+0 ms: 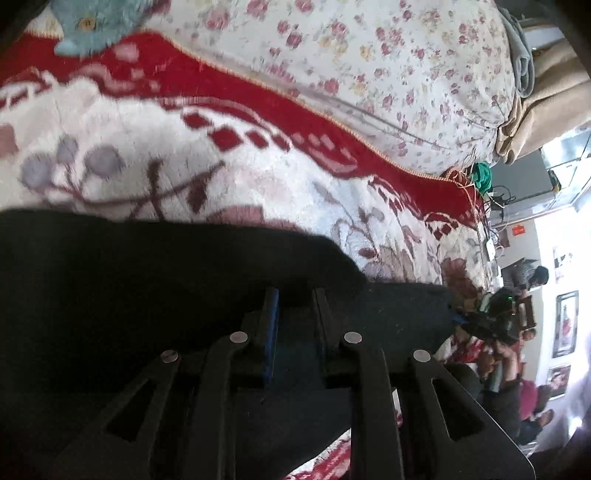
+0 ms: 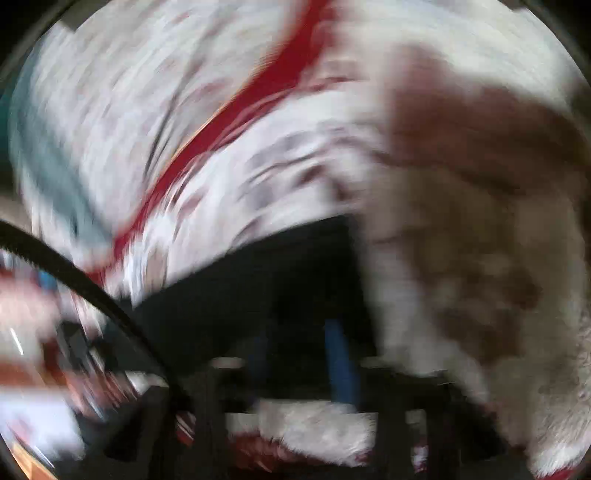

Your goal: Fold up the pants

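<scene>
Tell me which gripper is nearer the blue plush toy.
Cannot settle it. The left gripper is on the black pants, with the blue plush toy far beyond it. The right gripper view is too blurred.

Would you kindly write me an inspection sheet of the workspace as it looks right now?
Surface: red-and-white floral blanket on a bed, with a rose-print quilt behind it.
Job's things: black pants lying on the blanket.
Clutter: blue plush toy, folded beige cloth, green item.
Grippers: left gripper has pants fabric between its fingers; right gripper is over the pants, too blurred to tell.
Cables: tangle of wires at the bed's far end; black cord in the right wrist view.
Surroundings: framed pictures on a wall.
</scene>
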`<action>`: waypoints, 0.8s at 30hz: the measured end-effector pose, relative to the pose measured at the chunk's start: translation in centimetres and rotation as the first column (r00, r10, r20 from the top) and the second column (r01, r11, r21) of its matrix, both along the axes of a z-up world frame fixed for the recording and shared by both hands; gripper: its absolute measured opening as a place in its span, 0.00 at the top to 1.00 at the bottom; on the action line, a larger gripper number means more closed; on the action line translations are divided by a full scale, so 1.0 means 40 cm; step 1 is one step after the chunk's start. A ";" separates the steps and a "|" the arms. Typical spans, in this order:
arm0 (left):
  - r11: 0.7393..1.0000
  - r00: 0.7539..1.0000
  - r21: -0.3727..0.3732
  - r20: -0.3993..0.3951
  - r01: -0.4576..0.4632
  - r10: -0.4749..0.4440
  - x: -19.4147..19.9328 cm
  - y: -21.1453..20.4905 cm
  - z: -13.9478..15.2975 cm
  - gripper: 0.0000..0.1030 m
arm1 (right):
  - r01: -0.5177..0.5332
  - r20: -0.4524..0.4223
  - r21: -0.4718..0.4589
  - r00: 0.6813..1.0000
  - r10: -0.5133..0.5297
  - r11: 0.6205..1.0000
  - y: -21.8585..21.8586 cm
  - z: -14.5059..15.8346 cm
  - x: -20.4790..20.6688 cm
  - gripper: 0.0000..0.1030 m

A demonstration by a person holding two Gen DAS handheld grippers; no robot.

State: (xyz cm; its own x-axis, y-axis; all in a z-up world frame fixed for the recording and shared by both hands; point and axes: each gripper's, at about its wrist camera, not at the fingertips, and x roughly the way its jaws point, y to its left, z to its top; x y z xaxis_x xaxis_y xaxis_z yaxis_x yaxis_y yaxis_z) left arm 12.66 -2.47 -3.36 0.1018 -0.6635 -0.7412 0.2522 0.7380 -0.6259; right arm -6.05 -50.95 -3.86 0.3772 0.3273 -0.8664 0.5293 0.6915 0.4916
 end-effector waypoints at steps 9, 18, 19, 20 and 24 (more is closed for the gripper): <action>0.959 0.993 -0.264 -0.093 -0.101 0.079 0.074 -0.028 0.009 0.65 | -0.116 0.206 -0.025 0.971 0.119 0.993 0.114 0.053 0.116 0.77; 0.997 0.996 -0.053 -0.073 -0.064 0.060 0.100 -0.132 -0.055 0.66 | 0.029 0.147 0.046 0.989 -0.035 0.999 0.092 -0.029 0.145 0.80; 0.995 0.995 -0.054 -0.062 -0.080 0.076 0.098 -0.118 -0.042 0.66 | 0.026 0.160 0.007 0.987 -0.027 1.000 0.098 -0.011 0.141 0.78; 0.993 0.996 -0.079 -0.031 -0.087 0.085 0.091 -0.103 -0.021 0.66 | 0.018 0.197 -0.047 0.980 -0.008 0.999 0.111 0.020 0.134 0.78; 0.983 0.995 -0.172 0.054 -0.070 0.081 0.046 -0.018 0.057 0.66 | -0.117 0.326 -0.105 0.934 0.146 0.988 0.195 0.103 0.135 0.77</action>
State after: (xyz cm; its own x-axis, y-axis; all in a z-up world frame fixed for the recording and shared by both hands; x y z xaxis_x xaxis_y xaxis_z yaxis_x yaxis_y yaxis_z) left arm 14.50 -3.20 -1.08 0.1973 -0.7680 -0.6093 0.2408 0.6405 -0.7293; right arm -0.66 -43.17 0.27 0.6057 0.3267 -0.7255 0.2476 0.7892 0.5620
